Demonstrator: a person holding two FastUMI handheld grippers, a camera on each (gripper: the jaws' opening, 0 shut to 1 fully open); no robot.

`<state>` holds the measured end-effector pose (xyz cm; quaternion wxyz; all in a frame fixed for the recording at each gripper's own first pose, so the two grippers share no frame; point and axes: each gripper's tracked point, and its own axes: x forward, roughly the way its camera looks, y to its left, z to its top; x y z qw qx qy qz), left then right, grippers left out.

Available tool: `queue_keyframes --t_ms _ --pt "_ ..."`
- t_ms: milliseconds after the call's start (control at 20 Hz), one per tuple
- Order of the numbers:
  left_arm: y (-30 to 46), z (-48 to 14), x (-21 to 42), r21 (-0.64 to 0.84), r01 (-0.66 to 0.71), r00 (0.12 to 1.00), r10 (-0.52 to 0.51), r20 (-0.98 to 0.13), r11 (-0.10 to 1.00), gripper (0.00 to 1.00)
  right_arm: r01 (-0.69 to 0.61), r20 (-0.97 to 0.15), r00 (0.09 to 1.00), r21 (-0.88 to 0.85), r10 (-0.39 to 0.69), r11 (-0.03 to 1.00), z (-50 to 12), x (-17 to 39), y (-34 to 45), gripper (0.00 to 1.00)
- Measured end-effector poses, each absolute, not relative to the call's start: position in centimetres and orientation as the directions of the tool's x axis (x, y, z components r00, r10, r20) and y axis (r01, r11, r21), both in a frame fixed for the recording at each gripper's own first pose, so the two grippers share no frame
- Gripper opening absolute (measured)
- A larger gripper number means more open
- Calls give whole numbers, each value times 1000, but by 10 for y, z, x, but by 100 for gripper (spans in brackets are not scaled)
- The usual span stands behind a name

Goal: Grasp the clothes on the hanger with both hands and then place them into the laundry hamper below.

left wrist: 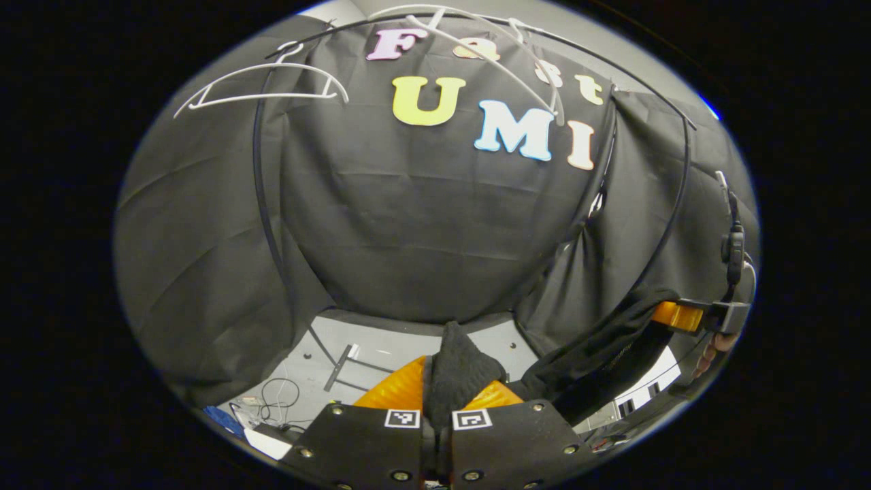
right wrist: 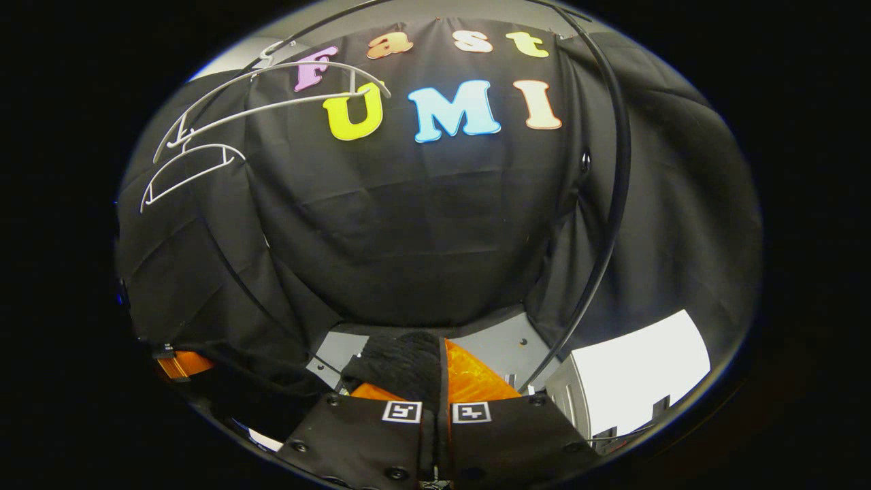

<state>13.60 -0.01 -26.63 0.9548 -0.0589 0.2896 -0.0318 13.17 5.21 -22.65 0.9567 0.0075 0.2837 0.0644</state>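
Stretching between both claws, the dark garment (left wrist: 599, 354) hangs off its white hangers (left wrist: 262, 85) — left claw (left wrist: 454, 381) and right claw (right wrist: 435, 371) each clamped on fabric. Uneven lowering could tug cloth free — missing the hamper below.

In the left gripper view, the left gripper (left wrist: 454, 381) has its two fingers drawn together, pinching dark cloth (left wrist: 459, 367) between them. Far to its right, the right gripper (left wrist: 701, 316) shows, held by a hand (left wrist: 714, 347). In the right gripper view, the right gripper (right wrist: 435, 374) likewise clamps the cloth (right wrist: 401, 364), with the left gripper (right wrist: 180, 364) far to its left.
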Motion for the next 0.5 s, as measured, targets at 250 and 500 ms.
queue_keyframes --t_ms 250,500 --pt "-10 -313 162 -140 28 792 -107 -600 990 2 -100 -613 779 89 133 991 -272 146 55 2" --pt "-16 -356 168 -116 39 740 -107 -664 992 3 -89 -678 724 92 128 992 -316 147 59 3"
